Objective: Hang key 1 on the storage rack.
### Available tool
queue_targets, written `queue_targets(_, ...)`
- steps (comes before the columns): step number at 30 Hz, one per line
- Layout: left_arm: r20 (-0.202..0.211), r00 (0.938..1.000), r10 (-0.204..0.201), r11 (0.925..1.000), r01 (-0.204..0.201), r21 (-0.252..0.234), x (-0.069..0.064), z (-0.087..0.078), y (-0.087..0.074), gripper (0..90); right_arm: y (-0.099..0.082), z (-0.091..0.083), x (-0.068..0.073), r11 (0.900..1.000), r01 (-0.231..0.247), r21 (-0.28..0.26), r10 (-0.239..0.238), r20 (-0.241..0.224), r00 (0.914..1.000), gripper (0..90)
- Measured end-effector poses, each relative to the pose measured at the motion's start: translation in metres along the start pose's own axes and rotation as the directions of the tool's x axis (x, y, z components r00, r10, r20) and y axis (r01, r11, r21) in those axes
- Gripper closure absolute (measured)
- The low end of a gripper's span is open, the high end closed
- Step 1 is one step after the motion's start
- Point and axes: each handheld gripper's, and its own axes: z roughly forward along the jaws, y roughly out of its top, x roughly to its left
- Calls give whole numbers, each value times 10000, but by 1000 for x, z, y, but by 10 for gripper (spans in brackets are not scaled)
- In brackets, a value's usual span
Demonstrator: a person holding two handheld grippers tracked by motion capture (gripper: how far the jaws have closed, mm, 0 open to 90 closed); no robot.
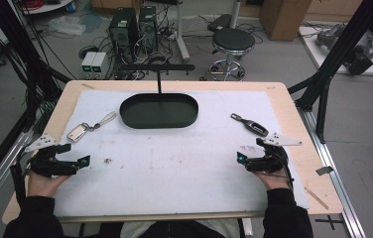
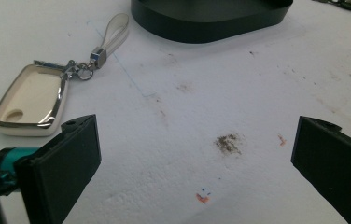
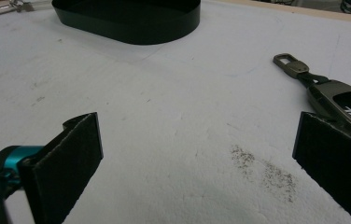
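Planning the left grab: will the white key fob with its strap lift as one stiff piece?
Probably not. The fob looks like a rigid shell with a chrome rim, maybe slippery. Its strap joins through small rings, so it will likely dangle. Lying flat, it shouldn't roll.

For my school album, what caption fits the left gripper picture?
Open black tongs hover over a stained white mat, near a cream key fob with a silver rim and a black oval tray.
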Motion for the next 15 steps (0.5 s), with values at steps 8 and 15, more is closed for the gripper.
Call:
queue_targets(8, -233, 9986, 480, 9979, -469, 444, 1, 9, 18, 19, 0, 3, -1, 9999, -81, 82, 80, 108, 9999, 7)
queue_targets(15, -479, 9946, 921, 9938, -888, 671, 4, 13, 30, 19, 0, 2, -1, 9999, 10, 167, -14, 231, 9997, 7)
